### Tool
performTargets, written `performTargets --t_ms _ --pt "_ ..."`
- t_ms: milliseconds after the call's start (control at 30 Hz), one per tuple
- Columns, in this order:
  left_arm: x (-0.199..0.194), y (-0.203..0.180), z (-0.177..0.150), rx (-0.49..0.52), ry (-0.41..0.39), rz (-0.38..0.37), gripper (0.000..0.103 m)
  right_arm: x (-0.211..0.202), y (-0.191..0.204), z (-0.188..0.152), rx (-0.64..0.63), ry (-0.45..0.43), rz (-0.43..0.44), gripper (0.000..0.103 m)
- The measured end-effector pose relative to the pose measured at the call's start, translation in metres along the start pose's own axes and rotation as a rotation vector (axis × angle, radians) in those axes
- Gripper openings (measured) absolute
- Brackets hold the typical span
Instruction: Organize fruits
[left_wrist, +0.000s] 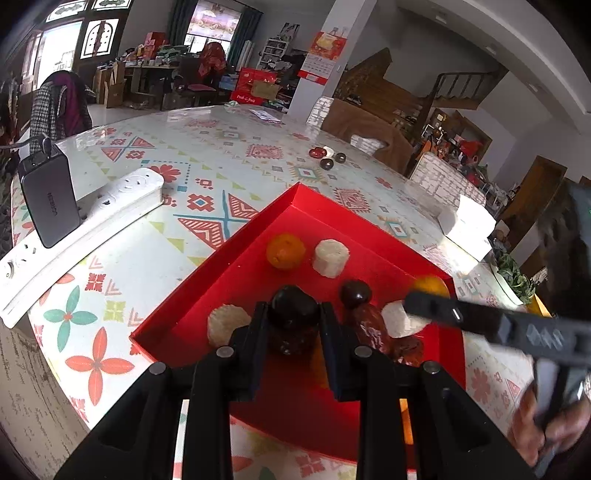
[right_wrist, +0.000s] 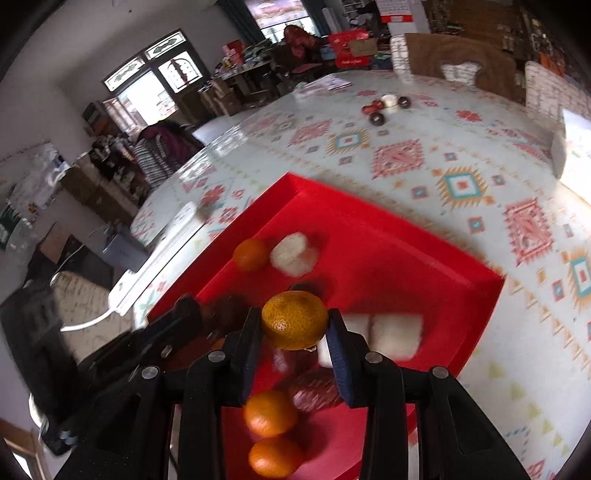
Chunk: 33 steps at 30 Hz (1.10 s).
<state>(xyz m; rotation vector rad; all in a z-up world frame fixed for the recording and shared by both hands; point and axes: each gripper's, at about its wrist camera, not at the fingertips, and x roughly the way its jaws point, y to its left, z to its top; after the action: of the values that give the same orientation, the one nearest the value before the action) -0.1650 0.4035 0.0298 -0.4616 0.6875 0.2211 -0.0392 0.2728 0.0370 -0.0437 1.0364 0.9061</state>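
A red tray (left_wrist: 258, 229) on the patterned table holds fruit. My left gripper (left_wrist: 293, 317) is shut on a dark round fruit (left_wrist: 293, 304) above the tray's near part. My right gripper (right_wrist: 293, 326) is shut on an orange mandarin (right_wrist: 294, 319) held over the tray (right_wrist: 406, 251); it shows blurred in the left wrist view (left_wrist: 430, 295). In the tray lie a mandarin (left_wrist: 285, 251), white fruit chunks (left_wrist: 330, 257), a dark fruit (left_wrist: 355, 293), a red date (left_wrist: 371, 328), and two more mandarins (right_wrist: 271, 411) under my right gripper.
A white power strip (left_wrist: 85, 225) with a dark charger (left_wrist: 50, 201) lies left of the tray. Small dark and red fruits (left_wrist: 327, 155) lie far across the table. A white box (left_wrist: 467, 225) and a plate of greens (left_wrist: 515, 277) sit to the right.
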Motion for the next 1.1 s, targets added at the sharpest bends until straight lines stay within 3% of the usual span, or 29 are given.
performTargets --t_ms 233,333,467,533,600,800,900,1100 --pt "0.013 0.005 0.005 -0.018 0.019 0.016 0.026 -0.006 0.024 -0.036 -0.029 0.048 0.12 0.038" --pt "0.014 0.006 0.007 -0.034 0.02 0.022 0.028 0.0 0.037 -0.045 -0.067 0.066 0.13 0.039" --pt "0.007 0.008 0.008 -0.057 0.005 0.019 0.048 0.009 0.047 -0.052 -0.117 0.072 0.106 0.039" --pt "0.002 0.009 0.009 -0.067 -0.01 0.019 0.057 0.009 0.048 -0.054 -0.118 0.067 0.109 0.044" --pt "-0.002 0.009 0.011 -0.079 -0.014 0.006 0.059 0.006 0.049 -0.055 -0.123 0.051 0.112 0.055" --pt "-0.014 0.005 0.013 -0.085 -0.037 0.008 0.066 -0.018 0.048 -0.061 -0.139 -0.014 0.081 0.059" --pt "-0.023 -0.001 0.013 -0.079 -0.057 0.019 0.067 -0.037 0.039 -0.069 -0.123 -0.073 0.043 0.069" --pt "-0.035 -0.031 0.006 -0.004 -0.077 0.034 0.068 -0.069 0.008 -0.091 -0.022 -0.145 -0.014 0.069"
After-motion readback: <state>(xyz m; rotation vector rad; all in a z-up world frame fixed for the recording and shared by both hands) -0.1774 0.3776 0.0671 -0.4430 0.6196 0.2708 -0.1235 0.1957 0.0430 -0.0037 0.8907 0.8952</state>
